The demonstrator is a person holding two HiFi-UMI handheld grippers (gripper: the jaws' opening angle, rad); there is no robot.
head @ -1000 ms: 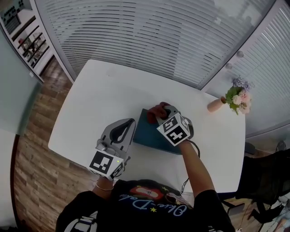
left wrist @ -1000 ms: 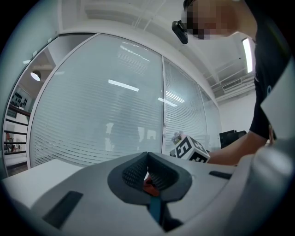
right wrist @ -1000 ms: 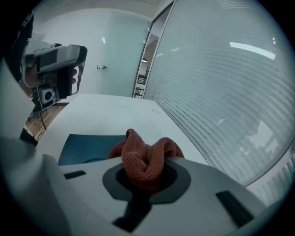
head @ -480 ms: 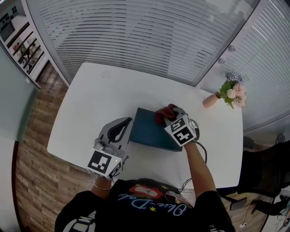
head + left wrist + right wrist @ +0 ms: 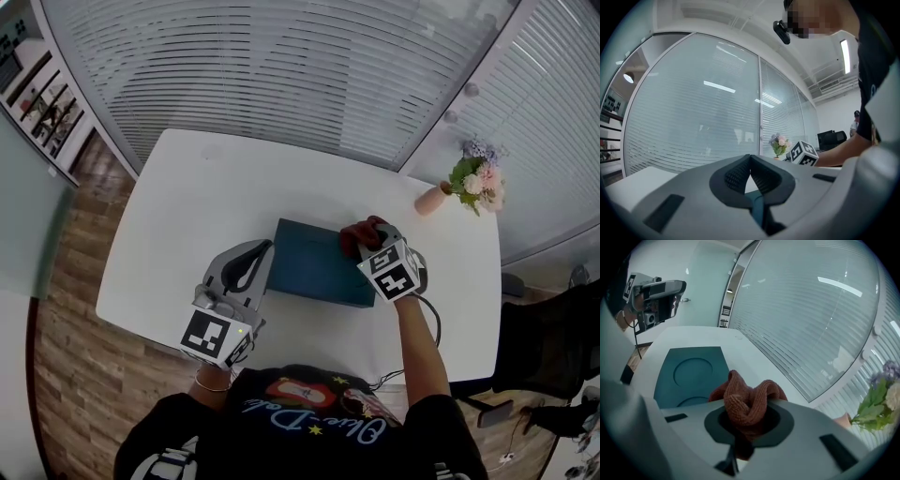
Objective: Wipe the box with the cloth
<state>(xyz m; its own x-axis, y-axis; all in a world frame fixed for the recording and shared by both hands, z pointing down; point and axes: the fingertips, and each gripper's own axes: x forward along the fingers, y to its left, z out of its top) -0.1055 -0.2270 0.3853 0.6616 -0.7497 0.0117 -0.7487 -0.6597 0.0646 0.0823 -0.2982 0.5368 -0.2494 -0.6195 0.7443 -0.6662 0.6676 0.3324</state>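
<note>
- My left tool (image 5: 251, 265) sits low on my left side, pointing forward and slightly to the right. Its marker cube (image 5: 216, 336) faces up, close to my body.
- In the left gripper view, its two jaws meet at their tips and nothing is clamped between the pads.
- My left wrist (image 5: 216, 382) is tucked in near my chest.
- My right tool (image 5: 368, 240) reaches out ahead on my right, with its jaws closed tight on the bunched cloth (image 5: 746, 401).
- My bare right forearm (image 5: 417, 352) stretches forward behind it, nearly straight.
</note>
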